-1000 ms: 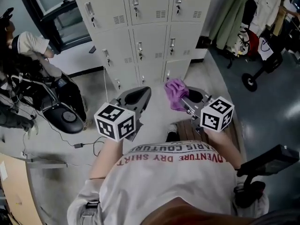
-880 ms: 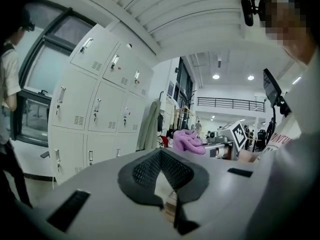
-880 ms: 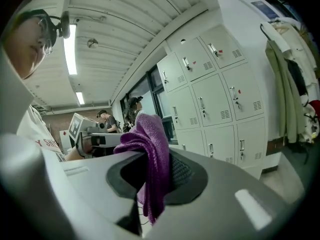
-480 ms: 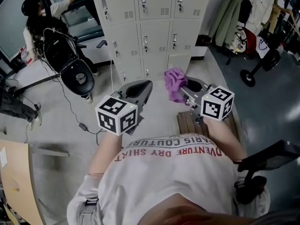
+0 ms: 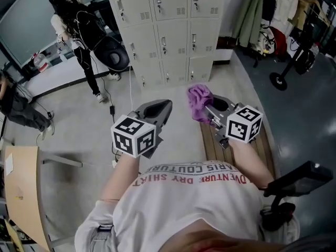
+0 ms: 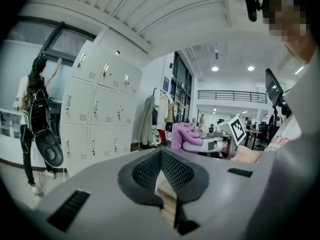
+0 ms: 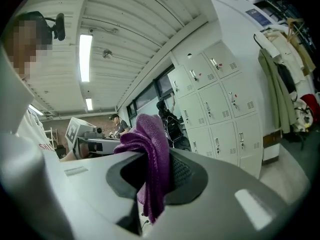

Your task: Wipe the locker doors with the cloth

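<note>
A bank of pale grey lockers (image 5: 168, 30) stands ahead across the floor, its doors (image 7: 220, 104) closed with small handles and vents. The purple cloth (image 5: 198, 102) hangs bunched from my right gripper (image 5: 206, 109), which is shut on it; it drapes between the jaws (image 7: 152, 169) in the right gripper view. My left gripper (image 5: 157, 109) is held beside it at the same height, jaws together with nothing in them (image 6: 162, 176). Both grippers are well short of the lockers. The left gripper view also shows the cloth (image 6: 184, 135) and the lockers (image 6: 97, 114).
A person with a backpack (image 5: 89, 22) stands left of the lockers by a window. Coats (image 5: 260, 9) hang to the right of the lockers, and a wheeled stand (image 5: 294, 62) sits beyond. A wooden bench (image 5: 262, 146) lies under my right arm, a table edge (image 5: 21, 193) at the left.
The head view has swung, so the lockers sit farther back and more centred. The person with the backpack has come into view beside them. Both grippers keep their hold and spacing.
</note>
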Motion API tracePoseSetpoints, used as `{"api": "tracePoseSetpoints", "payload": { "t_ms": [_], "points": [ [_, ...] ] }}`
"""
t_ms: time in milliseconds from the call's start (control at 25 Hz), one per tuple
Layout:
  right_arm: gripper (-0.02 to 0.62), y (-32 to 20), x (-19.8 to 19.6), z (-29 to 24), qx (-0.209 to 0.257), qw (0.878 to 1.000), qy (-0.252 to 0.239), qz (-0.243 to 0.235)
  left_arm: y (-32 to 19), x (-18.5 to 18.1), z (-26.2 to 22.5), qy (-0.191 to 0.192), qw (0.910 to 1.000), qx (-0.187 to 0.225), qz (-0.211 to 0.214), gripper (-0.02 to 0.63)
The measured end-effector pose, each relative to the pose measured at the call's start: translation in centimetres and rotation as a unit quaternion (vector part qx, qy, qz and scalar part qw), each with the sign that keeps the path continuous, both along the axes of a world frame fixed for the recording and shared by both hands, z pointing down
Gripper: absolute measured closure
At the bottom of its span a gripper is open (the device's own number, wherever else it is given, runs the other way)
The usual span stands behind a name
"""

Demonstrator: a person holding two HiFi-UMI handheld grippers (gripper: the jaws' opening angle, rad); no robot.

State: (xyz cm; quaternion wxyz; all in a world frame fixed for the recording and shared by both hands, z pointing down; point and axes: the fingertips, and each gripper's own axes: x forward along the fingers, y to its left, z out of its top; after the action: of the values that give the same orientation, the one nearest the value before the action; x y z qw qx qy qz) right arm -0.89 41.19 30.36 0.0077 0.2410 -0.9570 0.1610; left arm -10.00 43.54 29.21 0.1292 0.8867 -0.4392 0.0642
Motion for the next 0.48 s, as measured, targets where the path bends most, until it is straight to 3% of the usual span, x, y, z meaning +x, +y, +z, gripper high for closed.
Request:
{"api": "tracePoseSetpoints", "payload": {
  "t_ms": [240, 480],
  "points": [
    [0.552, 8.7, 2.2, -0.7, 0.014, 1.0, -0.012, -0.001, 8.2, 2.6, -0.3, -0.003, 1.0, 0.004, -0.003, 0.607],
    [0.552, 12.1, 3.8, -2.5, 0.014, 1.0, -0.006, 0.004, 11.9, 4.6, -2.5, 0.001, 0.9999, 0.011, 0.001, 0.607]
  ]
}}
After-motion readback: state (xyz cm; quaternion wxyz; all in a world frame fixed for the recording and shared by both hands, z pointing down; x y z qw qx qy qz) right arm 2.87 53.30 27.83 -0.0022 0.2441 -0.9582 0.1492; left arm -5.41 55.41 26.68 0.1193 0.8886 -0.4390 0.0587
